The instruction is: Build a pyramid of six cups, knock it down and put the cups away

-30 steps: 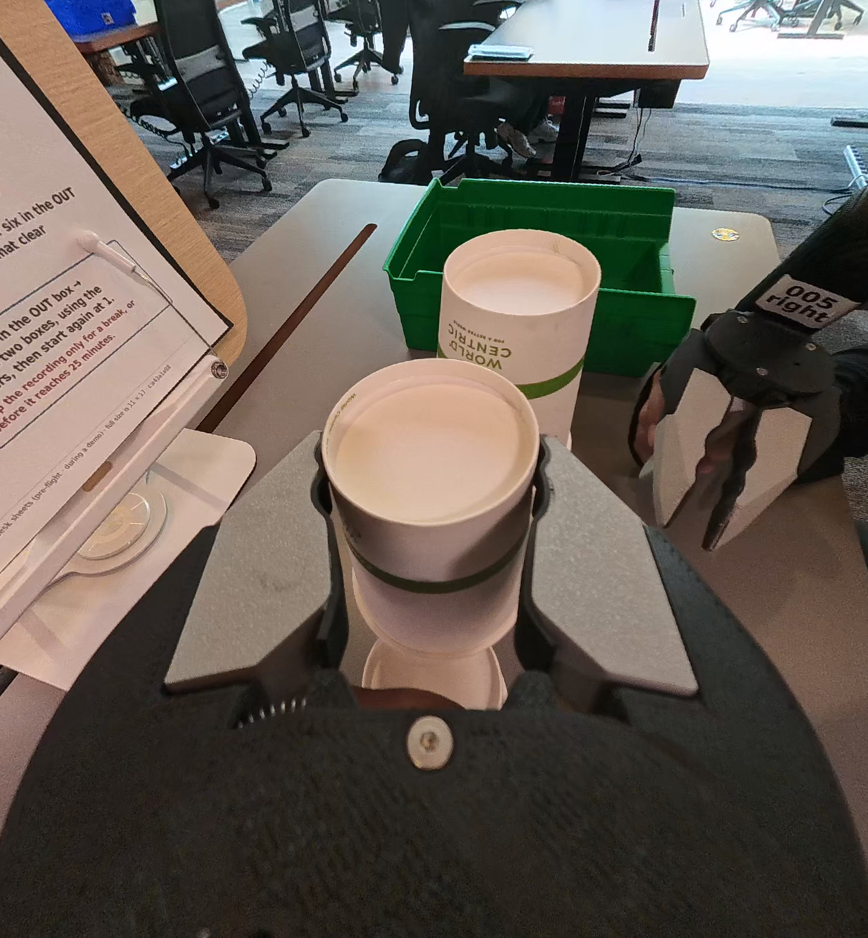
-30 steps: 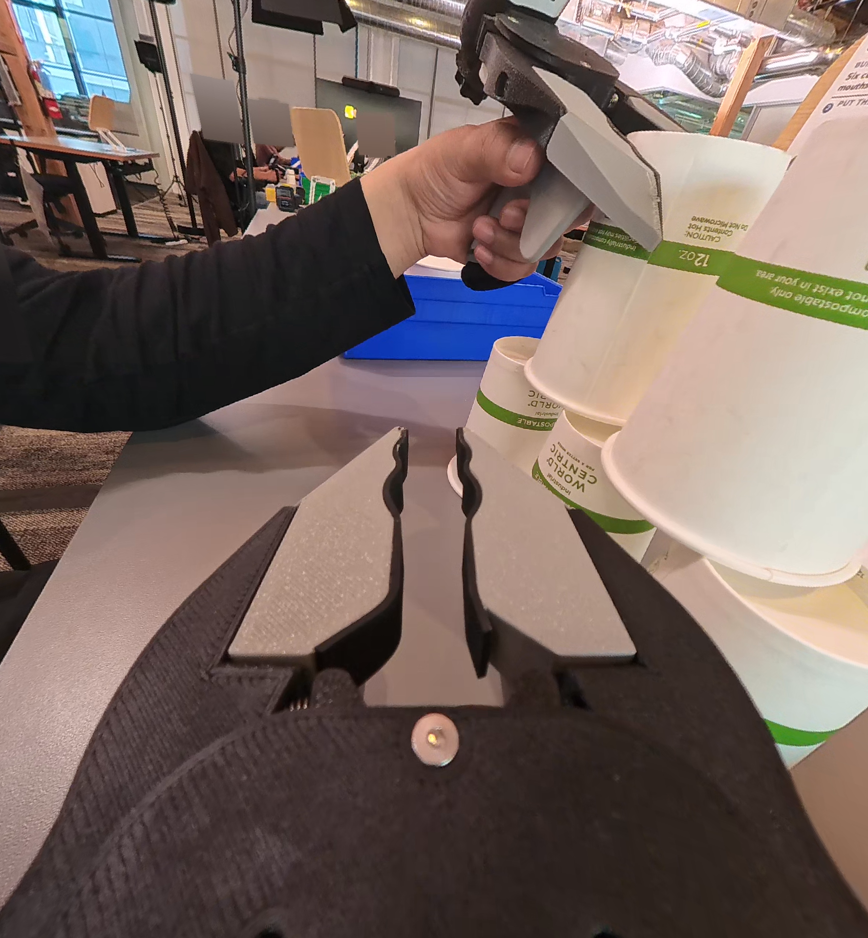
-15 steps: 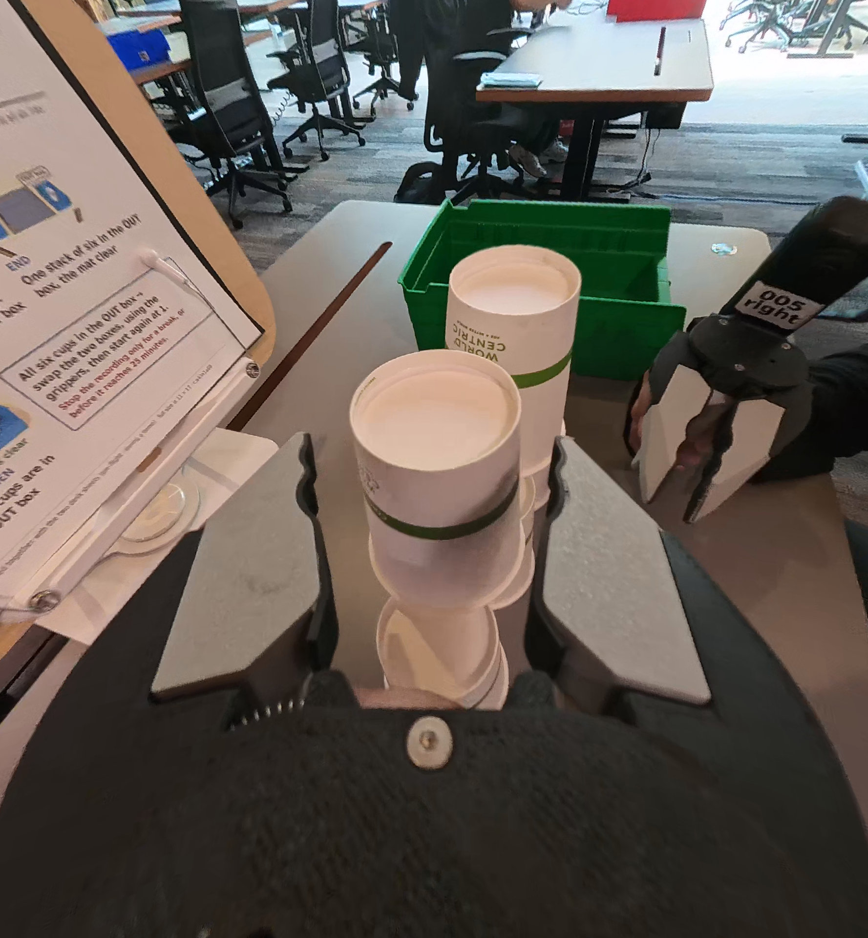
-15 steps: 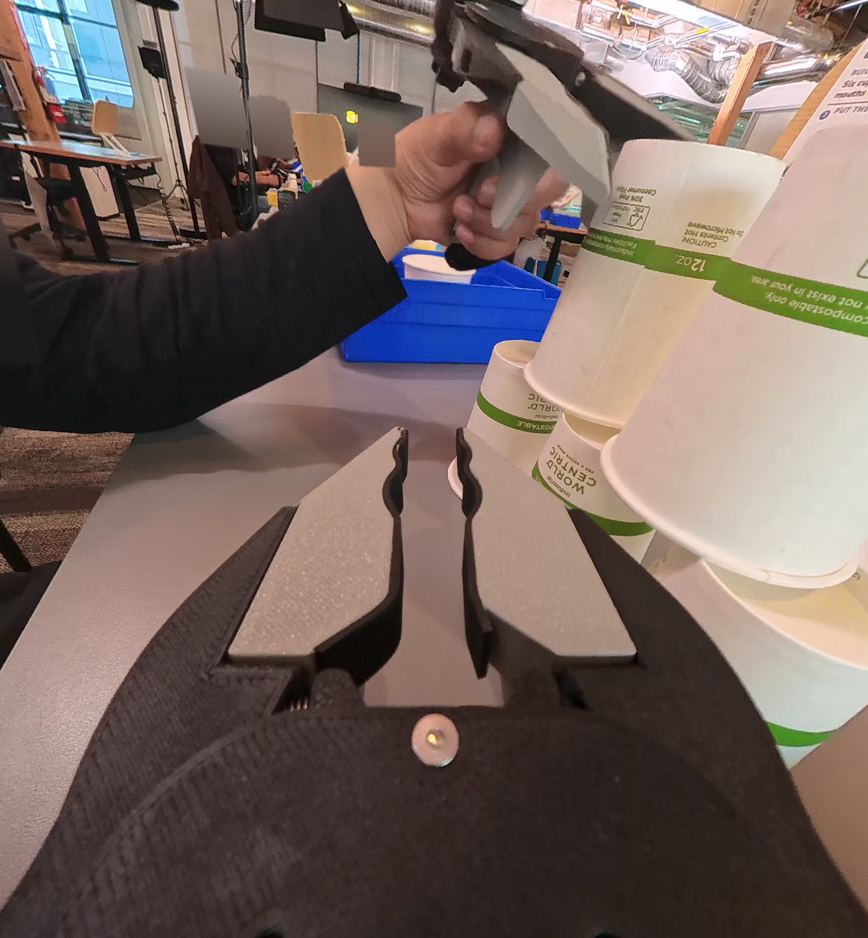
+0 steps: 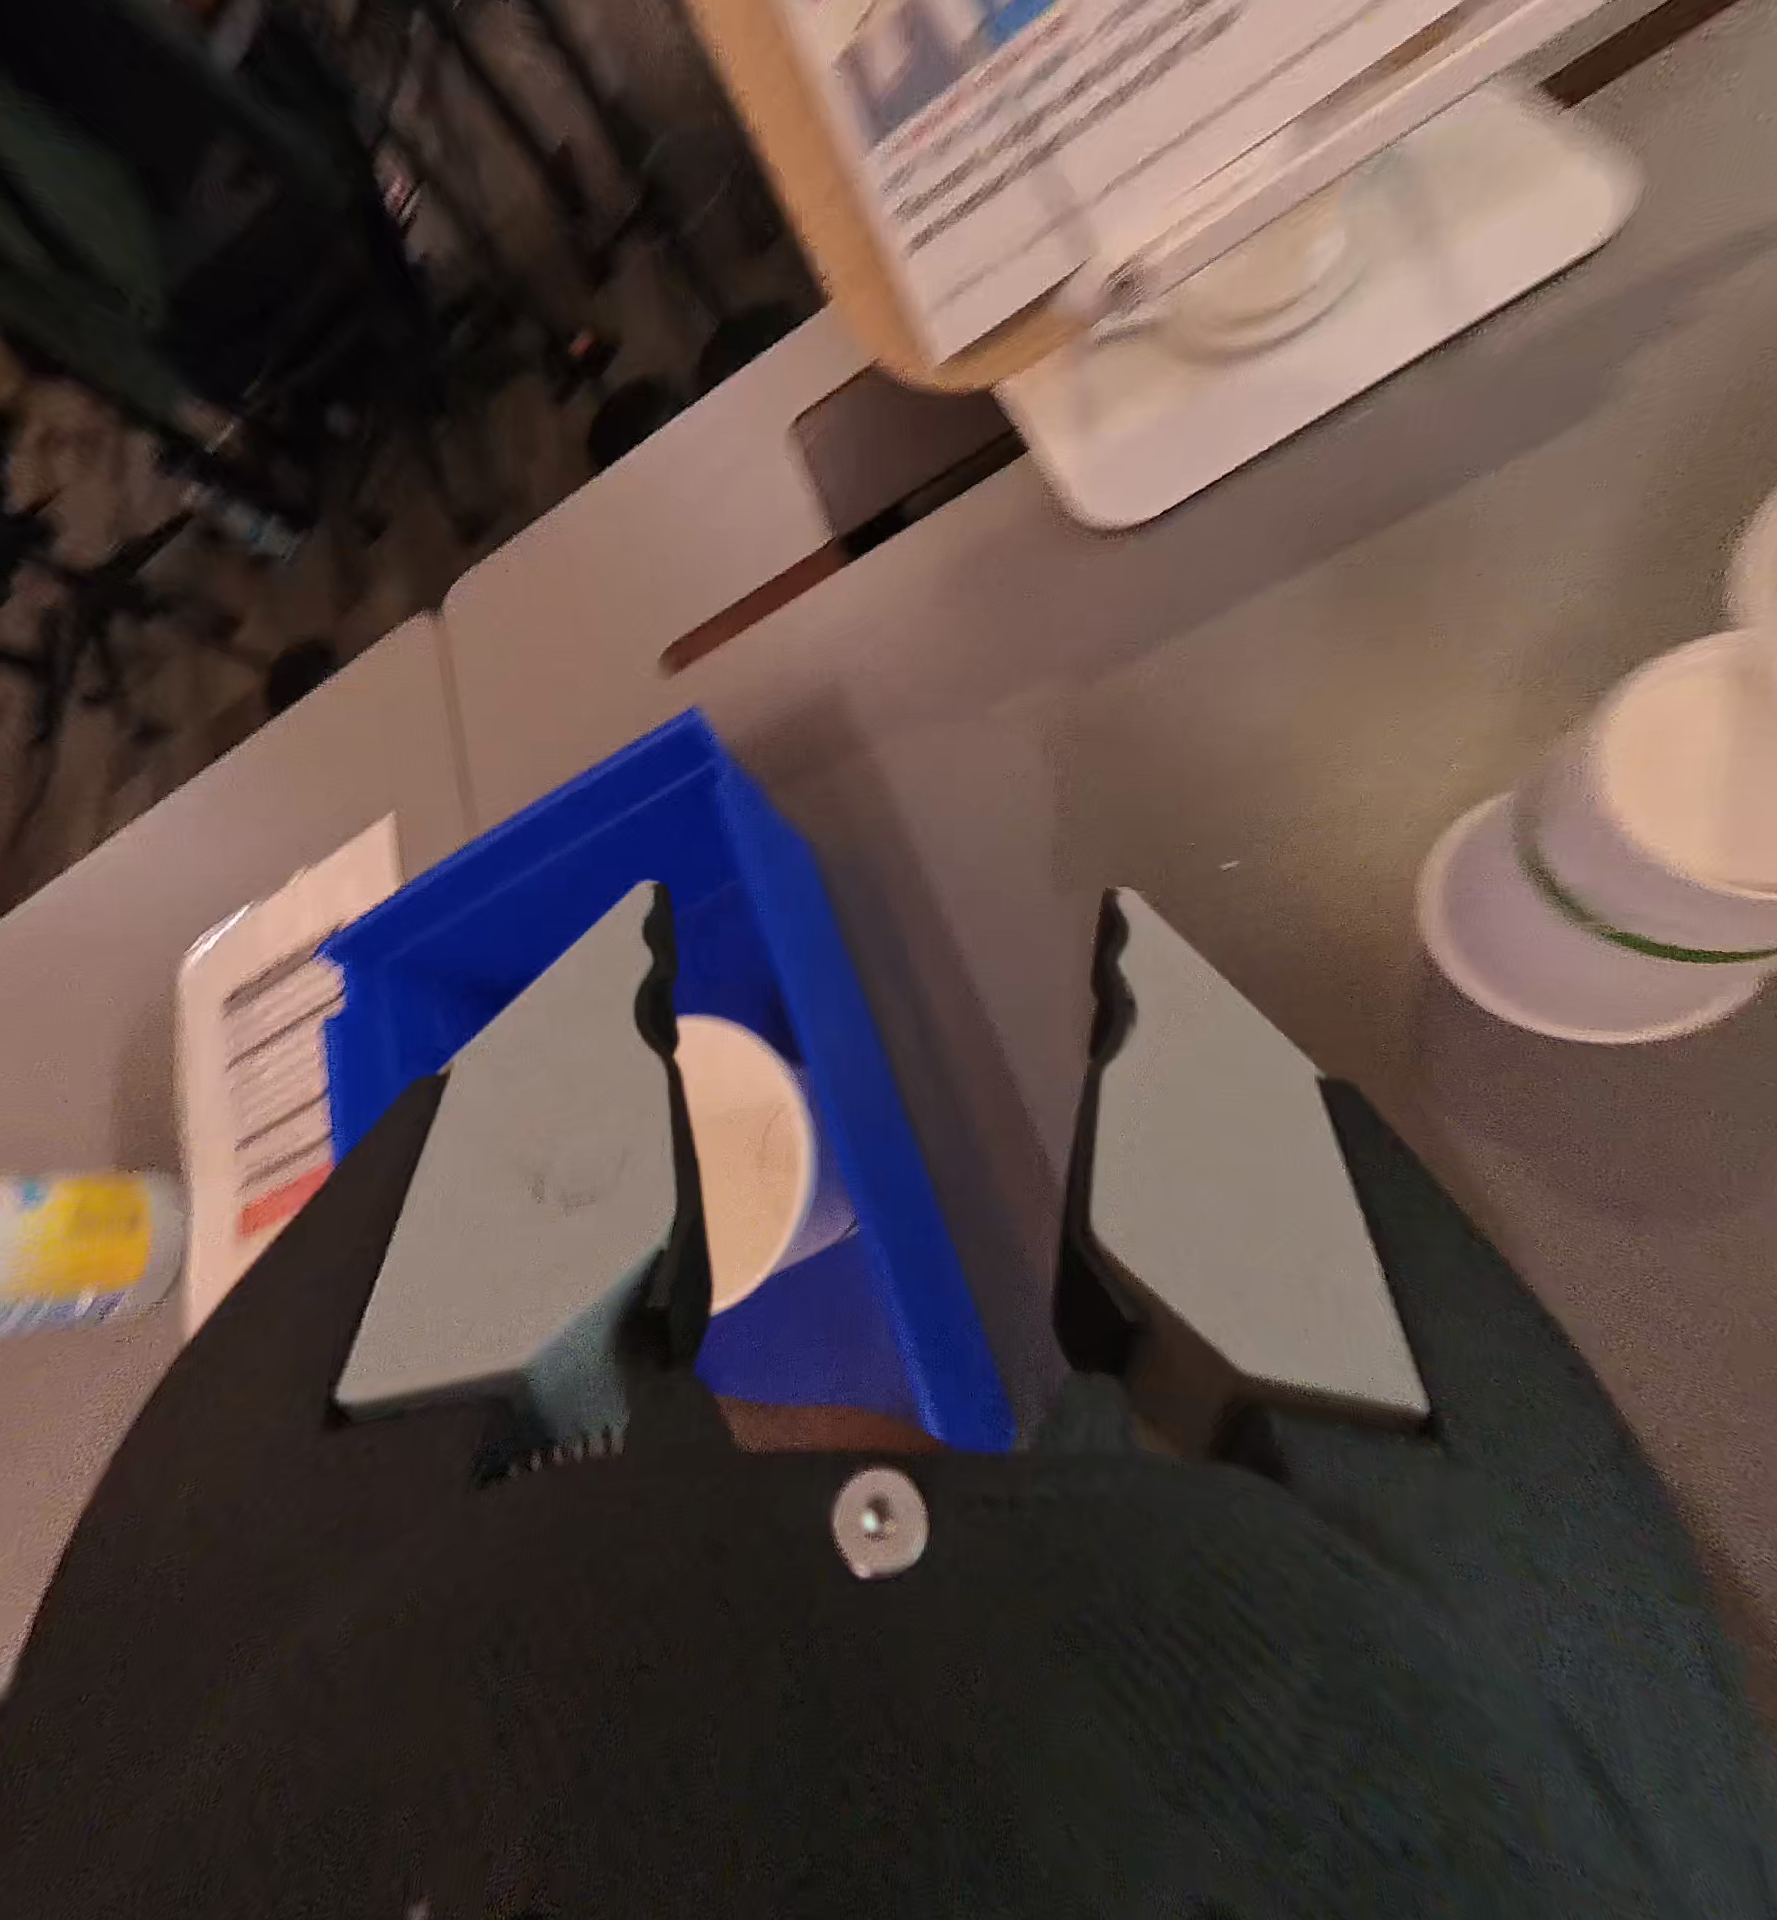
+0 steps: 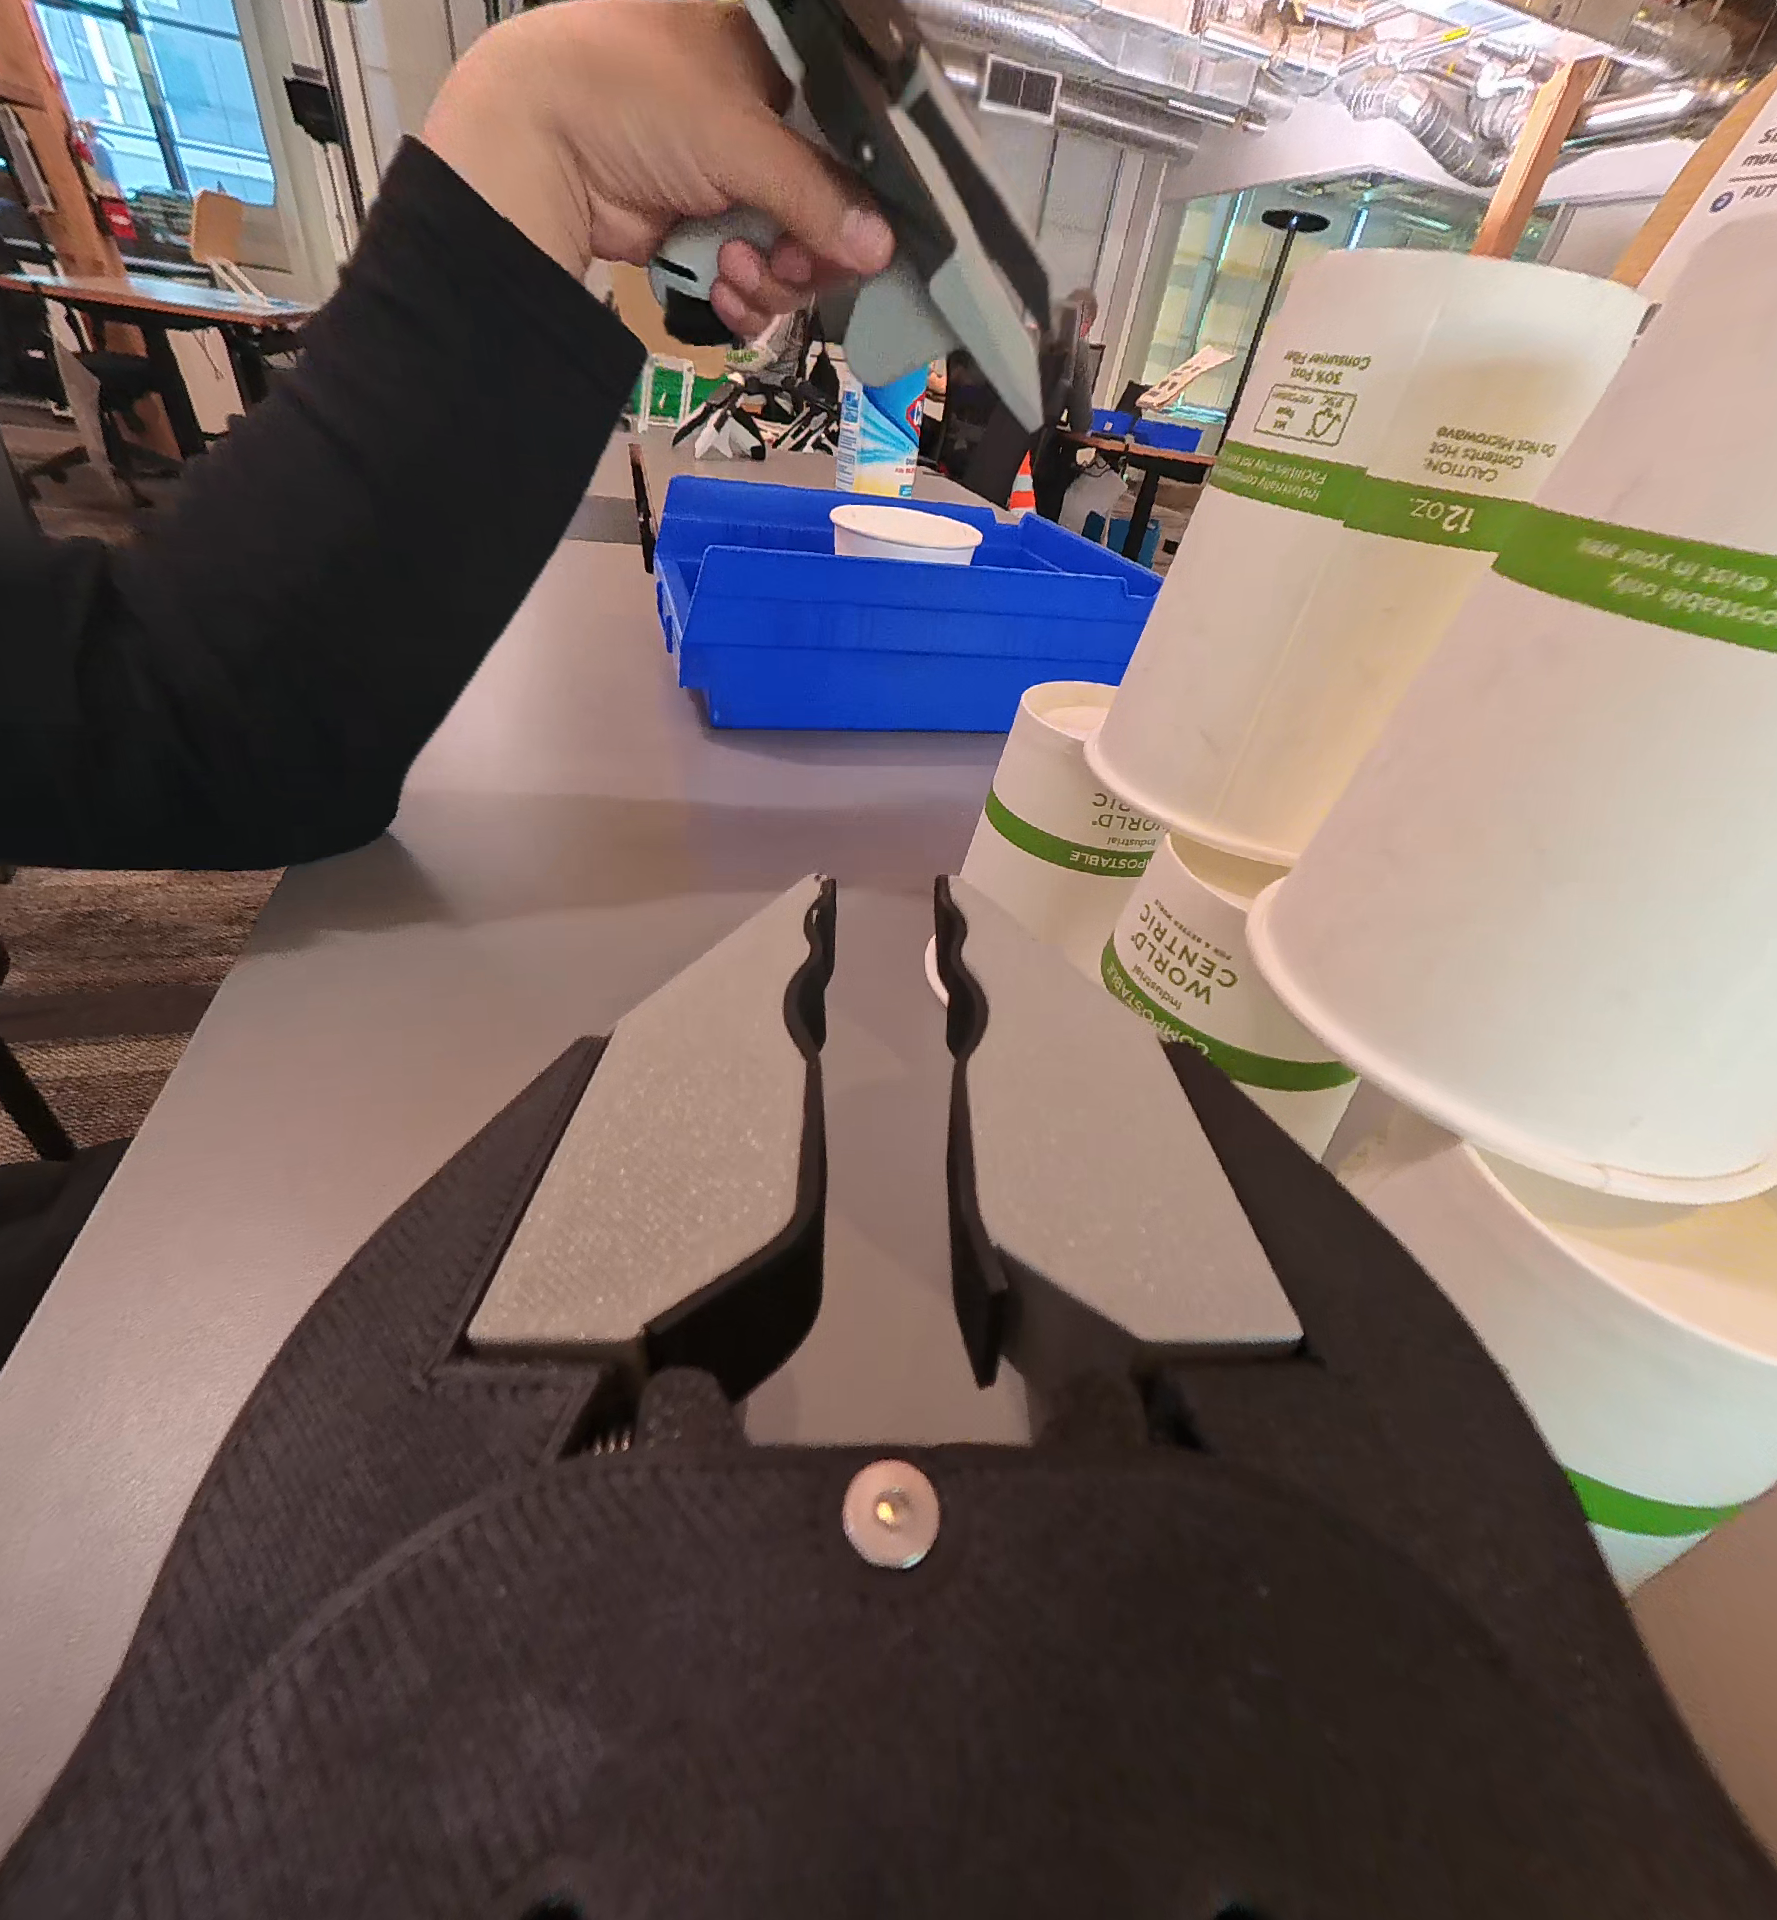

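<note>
Left wrist view, blurred: the left hand-held gripper (image 5: 884, 904) is seen spread wide and empty at frame centre, above a blue bin (image 5: 842, 1049) in which one white cup (image 5: 744, 1143) is lying, partly hidden by a finger. A sheet of paper (image 5: 260, 1049) is seen at the bin's left, touching it, and a bottle (image 5: 42, 1257) at the left edge. Two upturned cups (image 5: 1694, 831) are glimpsed at the right edge on the grey table (image 5: 1279, 665), and a sign stand (image 5: 1123, 208) at the upper right.

In the right wrist view, the right hand-held gripper (image 6: 884, 914) is shown low over the table (image 6: 344, 1091), its jaws narrowly parted with nothing between them. A pyramid of cups (image 6: 1383, 644), mouths down, is stacked at the right of the frame. The bin (image 6: 894, 634) is placed behind at centre, the cup (image 6: 905, 532) inside it. The left hand-held gripper (image 6: 1009, 343) is held in a hand (image 6: 655, 156) at the top, above the bin.
</note>
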Demonstrator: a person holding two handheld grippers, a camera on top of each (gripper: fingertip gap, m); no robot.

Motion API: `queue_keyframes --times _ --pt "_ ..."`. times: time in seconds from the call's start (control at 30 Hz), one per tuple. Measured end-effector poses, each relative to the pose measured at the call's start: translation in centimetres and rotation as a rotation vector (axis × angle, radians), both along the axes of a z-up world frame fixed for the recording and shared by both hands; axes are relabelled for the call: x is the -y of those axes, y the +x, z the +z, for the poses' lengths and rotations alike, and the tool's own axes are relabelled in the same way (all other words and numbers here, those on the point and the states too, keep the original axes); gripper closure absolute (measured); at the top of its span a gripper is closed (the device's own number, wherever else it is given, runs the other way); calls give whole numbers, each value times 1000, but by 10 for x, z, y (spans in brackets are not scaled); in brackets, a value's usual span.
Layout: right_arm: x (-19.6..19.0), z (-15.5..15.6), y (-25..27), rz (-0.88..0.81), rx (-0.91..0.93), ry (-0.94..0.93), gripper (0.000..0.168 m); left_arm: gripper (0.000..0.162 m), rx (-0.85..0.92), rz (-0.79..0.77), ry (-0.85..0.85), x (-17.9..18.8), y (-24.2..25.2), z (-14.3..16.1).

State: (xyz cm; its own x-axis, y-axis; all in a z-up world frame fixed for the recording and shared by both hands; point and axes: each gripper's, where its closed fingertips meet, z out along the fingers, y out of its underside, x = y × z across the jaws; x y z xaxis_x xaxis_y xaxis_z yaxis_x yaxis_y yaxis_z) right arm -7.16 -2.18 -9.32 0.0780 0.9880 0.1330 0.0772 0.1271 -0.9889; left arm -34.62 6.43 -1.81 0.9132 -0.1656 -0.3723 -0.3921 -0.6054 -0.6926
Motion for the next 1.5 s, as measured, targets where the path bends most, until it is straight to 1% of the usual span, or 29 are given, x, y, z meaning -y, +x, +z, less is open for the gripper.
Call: queue_keyframes --times 0.03,0.1,0.17,0.23,0.3,0.33,0.37,0.4,0.47,0.5,0.53,0.63,0.7,0.77,0.87,0.93,0.97,1.03,1.13,1.2,1.27,1.3,1.37,1.43,1.5 --pt "0 -1 0 0 3 -1 153 86 -31 79 -22 1 -19 -6" --pt "0 -2 0 -3 6 -1 152 87 -21 193 -54 -1 -46 -16" --pt "0 -2 0 -8 5 -2 153 90 23 247 -90 -3 -61 -29" --pt "-2 -1 1 -13 2 -3 153 92 30 279 -130 -2 -71 -40" --pt "-3 -1 2 -16 -1 -8 153 102 36 288 -150 -1 -77 -48" --pt "-3 -1 2 -16 -2 -11 153 111 37 301 -156 -1 -81 -51" --pt "-4 -1 1 -15 0 -14 153 125 32 326 -161 0 -86 -53" --pt "-4 -2 1 -14 3 -16 153 130 26 349 -170 1 -91 -56" --pt "-3 -3 1 -14 7 -12 153 127 35 360 -190 4 -95 -61" --pt "-3 -3 1 -15 7 -10 153 122 47 354 -193 4 -95 -63" --pt "-2 -3 1 -14 6 -9 153 121 58 351 -195 4 -96 -64" --pt "-3 -3 1 -13 7 -15 153 121 70 357 -222 5 -98 -72" --pt "-3 -3 1 -13 8 -16 153 124 74 357 -245 5 -100 -79" --pt "-3 -3 1 -15 8 -12 153 132 76 357 -265 3 -102 -87" --pt "-3 -2 1 -16 5 -12 153 152 107 345 -303 2 -102 -99" --pt "-3 -2 1 -17 2 -14 153 154 114 339 -307 2 -102 -100" --pt "-3 -2 1 -16 3 -16 153 158 112 342 -294 1 -103 -97" --pt "-3 -3 1 -14 7 -15 153 161 120 335 -248 -1 -100 -84" --pt "-2 -3 0 -15 9 -8 153 162 90 349 -134 0 -100 -52" --pt "-3 -2 1 -16 7 -7 153 162 82 336 -18 0 -96 -22" --pt "-3 -2 1 -16 5 -8 153 162 66 307 141 0 -87 18" --pt "-3 -2 0 -15 6 -8 153 162 68 256 237 0 -74 42" --pt "-2 -2 0 -13 8 -7 153 162 104 88 443 5 -32 92" --pt "-2 -3 -1 -12 11 -6 153 162 156 -128 642 22 21 140" --pt "-1 -2 -1 -9 7 0 153 162 215 -331 779 48 69 173"
